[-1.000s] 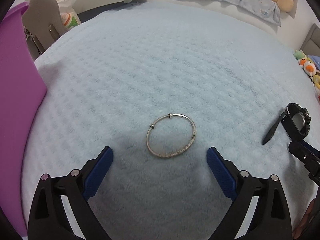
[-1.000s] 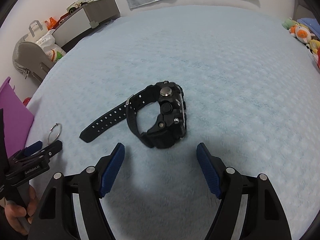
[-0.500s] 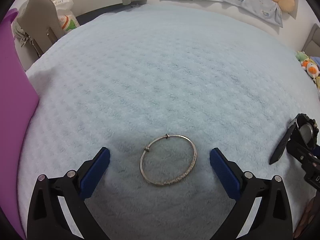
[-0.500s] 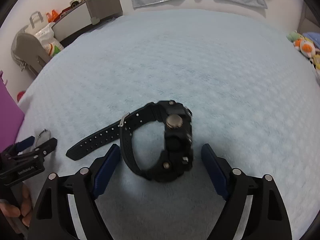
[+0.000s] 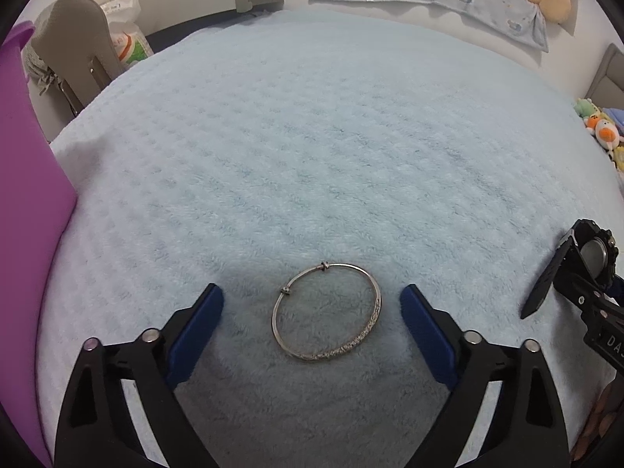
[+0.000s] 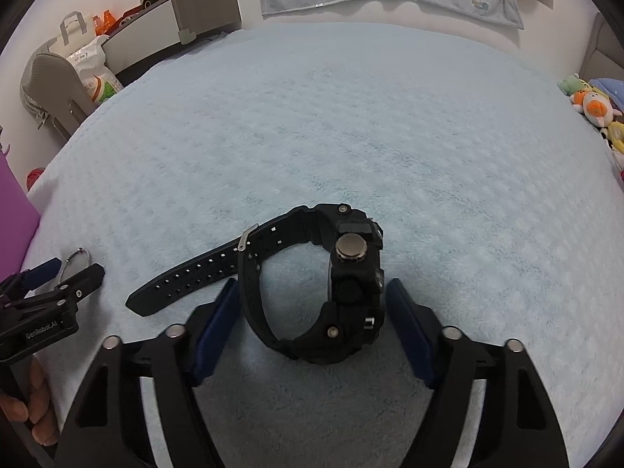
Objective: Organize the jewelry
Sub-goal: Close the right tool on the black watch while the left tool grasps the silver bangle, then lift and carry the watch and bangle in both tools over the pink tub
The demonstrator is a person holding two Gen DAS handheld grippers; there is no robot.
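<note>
A silver bangle (image 5: 375, 312) lies flat on the light blue fleece blanket (image 5: 312, 136). My left gripper (image 5: 310, 300) straddles it, its jaws closing, blue pads a little clear of the ring on both sides. A black watch (image 6: 351, 273) stands on its side with its strap trailing left. My right gripper (image 6: 311, 288) is around it, jaws closing, pads right beside the band and the case with no visible press. The left wrist view shows the watch (image 5: 592, 253) at the far right; the right wrist view shows the bangle (image 6: 78, 257) by the left gripper (image 6: 58, 277).
A purple panel (image 5: 23, 195) stands along the blanket's left edge. Plush toys (image 5: 600, 132) sit at the right edge. A grey chair (image 5: 70, 39) and bags are beyond the far left corner. A hand (image 6: 35, 413) holds the left gripper.
Both grippers have moved in over their items: the bangle and the watch now lie between the fingers. Both pairs of jaws stand narrower than half a second ago.
</note>
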